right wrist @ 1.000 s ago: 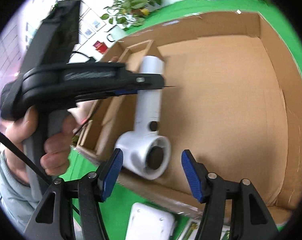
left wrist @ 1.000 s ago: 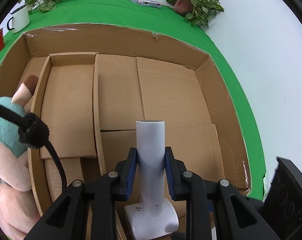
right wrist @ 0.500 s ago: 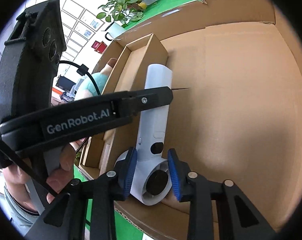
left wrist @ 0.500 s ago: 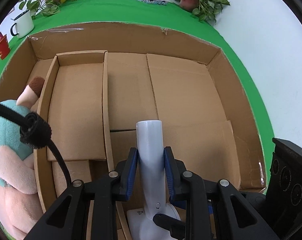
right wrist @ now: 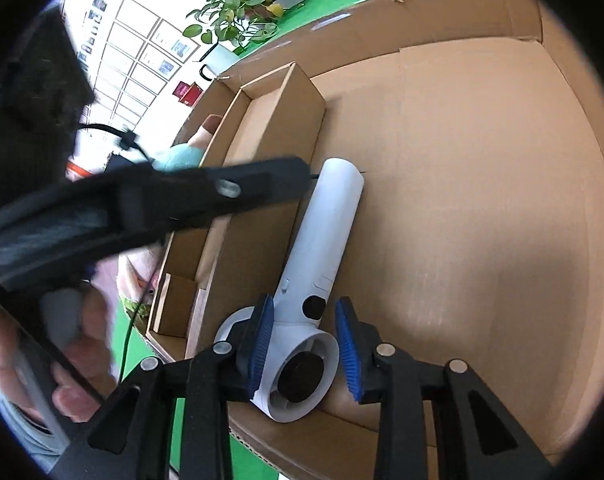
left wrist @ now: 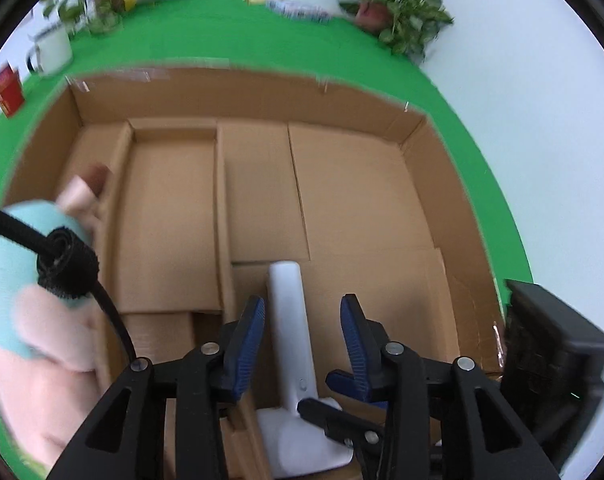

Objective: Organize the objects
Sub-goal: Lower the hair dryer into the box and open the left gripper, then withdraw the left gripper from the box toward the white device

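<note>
The right gripper [right wrist: 304, 340] pinches the head of the white hair dryer [right wrist: 322, 256], which lies in the large compartment of the cardboard box [right wrist: 462, 160]. The left gripper [left wrist: 302, 332] has its fingers spread either side of the handle (not touching). Seat the dryer flat against the divider [left wrist: 221, 220] before release. The plush toy [left wrist: 17, 280] occupies the far-left compartment.
</note>
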Demonstrator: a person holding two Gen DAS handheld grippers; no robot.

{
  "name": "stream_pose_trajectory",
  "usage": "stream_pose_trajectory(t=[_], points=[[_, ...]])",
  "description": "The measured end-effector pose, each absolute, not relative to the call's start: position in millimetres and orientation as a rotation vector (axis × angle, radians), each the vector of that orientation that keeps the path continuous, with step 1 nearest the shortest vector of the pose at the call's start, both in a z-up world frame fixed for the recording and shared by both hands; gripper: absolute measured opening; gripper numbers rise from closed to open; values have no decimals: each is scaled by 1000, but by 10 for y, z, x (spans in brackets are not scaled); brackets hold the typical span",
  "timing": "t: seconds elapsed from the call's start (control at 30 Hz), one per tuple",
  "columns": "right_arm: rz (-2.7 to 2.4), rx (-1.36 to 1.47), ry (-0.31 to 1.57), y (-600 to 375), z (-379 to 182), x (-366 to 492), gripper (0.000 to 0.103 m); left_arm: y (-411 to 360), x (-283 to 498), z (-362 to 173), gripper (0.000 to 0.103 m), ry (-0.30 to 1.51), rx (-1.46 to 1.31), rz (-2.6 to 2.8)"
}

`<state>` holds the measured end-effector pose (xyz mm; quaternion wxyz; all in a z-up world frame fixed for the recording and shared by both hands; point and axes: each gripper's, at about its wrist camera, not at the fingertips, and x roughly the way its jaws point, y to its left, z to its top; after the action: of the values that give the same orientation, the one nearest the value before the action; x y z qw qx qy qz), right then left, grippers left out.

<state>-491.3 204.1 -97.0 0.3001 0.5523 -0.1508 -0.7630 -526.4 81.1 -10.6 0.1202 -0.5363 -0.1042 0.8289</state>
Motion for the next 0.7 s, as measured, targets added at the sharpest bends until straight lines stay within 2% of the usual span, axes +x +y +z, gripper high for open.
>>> stream_pose_trajectory(t=[0.1,0.2,0.4,0.53,0.7], points=[[-2025,1474,-390,1993,-969,-4933,31,690,-5077,154,38,-284,-1470,2487],[-2041,1470,-348,1940,-958,-4914,31,581,-4835,290,42,-184,-1426,2570],[-2079,1433,-263,1802,-921,-4893,26,366,-4449,107,42,-104,-1521,2578],[-2085,1424,-260,1849,-915,-4859,26,339,-4382,-143,42,-143,-1561,2555],[-2113,1428,-252,1864,-882,-4798,26,308,-4249,-212,42,-169,-1556,2563]])
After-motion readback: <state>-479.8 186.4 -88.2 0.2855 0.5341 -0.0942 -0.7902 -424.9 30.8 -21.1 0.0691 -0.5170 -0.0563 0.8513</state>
